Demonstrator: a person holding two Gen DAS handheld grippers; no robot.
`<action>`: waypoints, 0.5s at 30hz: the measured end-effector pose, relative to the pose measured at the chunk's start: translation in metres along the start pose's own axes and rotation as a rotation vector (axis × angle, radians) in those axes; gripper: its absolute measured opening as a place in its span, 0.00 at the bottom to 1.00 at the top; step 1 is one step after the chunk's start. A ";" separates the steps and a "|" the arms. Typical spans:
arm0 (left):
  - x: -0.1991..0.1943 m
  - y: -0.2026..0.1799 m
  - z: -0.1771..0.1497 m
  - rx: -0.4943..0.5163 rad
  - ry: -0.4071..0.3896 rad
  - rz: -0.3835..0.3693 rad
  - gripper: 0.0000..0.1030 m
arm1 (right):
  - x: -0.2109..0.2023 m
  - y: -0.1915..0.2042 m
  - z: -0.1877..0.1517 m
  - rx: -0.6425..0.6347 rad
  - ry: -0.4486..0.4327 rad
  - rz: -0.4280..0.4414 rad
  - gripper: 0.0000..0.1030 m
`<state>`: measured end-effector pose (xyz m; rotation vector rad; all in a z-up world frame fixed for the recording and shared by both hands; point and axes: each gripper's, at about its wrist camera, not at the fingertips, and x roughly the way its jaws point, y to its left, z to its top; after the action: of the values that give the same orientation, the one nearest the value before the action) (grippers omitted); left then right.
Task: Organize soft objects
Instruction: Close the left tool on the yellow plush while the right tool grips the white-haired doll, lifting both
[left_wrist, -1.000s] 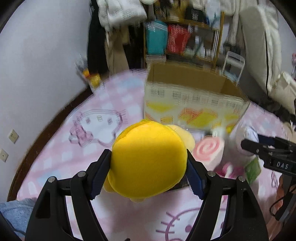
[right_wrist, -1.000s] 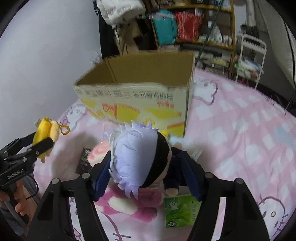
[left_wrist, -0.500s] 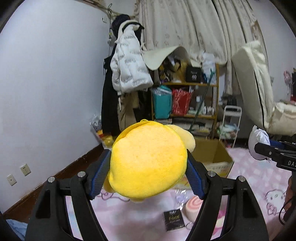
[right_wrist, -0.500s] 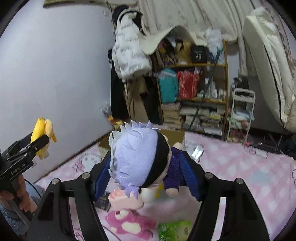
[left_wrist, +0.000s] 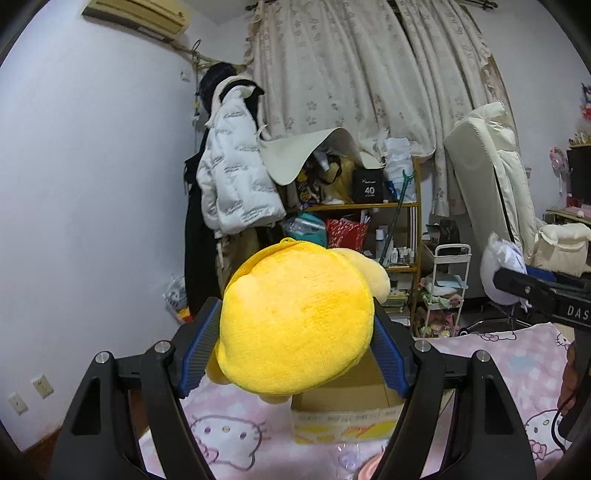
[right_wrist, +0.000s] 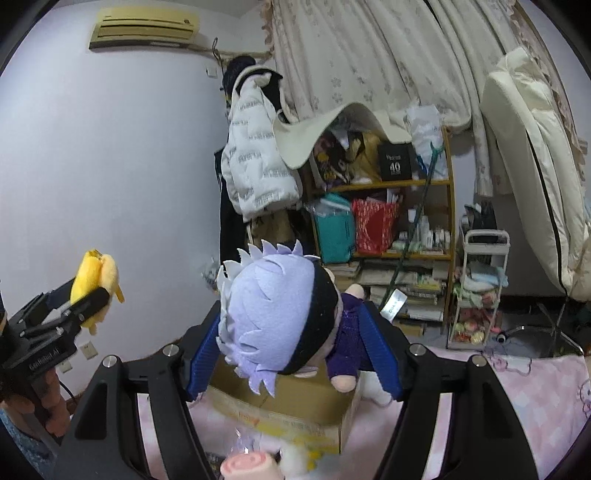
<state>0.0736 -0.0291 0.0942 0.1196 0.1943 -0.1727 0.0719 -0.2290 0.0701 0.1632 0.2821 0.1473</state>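
**Carry phase: both plushes in the air, box is the likely drop target**

Left gripper (left_wrist: 295, 354) clamped on round yellow plush toy (left_wrist: 295, 321). Right gripper (right_wrist: 291, 350) clamped on lavender-haired plush doll in purple outfit (right_wrist: 277, 314). Both toys hang over the pink cartoon-print bedsheet (left_wrist: 517, 354), above and near the open brown cardboard box (right_wrist: 295, 402). Next, I judge: bring each gripper over the box opening, lower, then release. The pink swirl-pattern plush roll (right_wrist: 247, 465) on the bed is not yet picked up.
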 end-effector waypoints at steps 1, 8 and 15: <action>0.006 -0.003 0.003 0.010 -0.004 -0.004 0.73 | 0.003 0.001 0.005 0.004 -0.012 0.002 0.73; 0.041 -0.012 0.000 0.014 0.022 -0.035 0.74 | 0.026 -0.002 0.009 0.045 -0.030 0.020 0.74; 0.079 -0.017 -0.027 0.004 0.116 -0.068 0.74 | 0.058 -0.004 -0.022 0.025 0.057 0.018 0.74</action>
<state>0.1423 -0.0544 0.0502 0.1269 0.3143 -0.2345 0.1214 -0.2205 0.0331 0.1864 0.3391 0.1668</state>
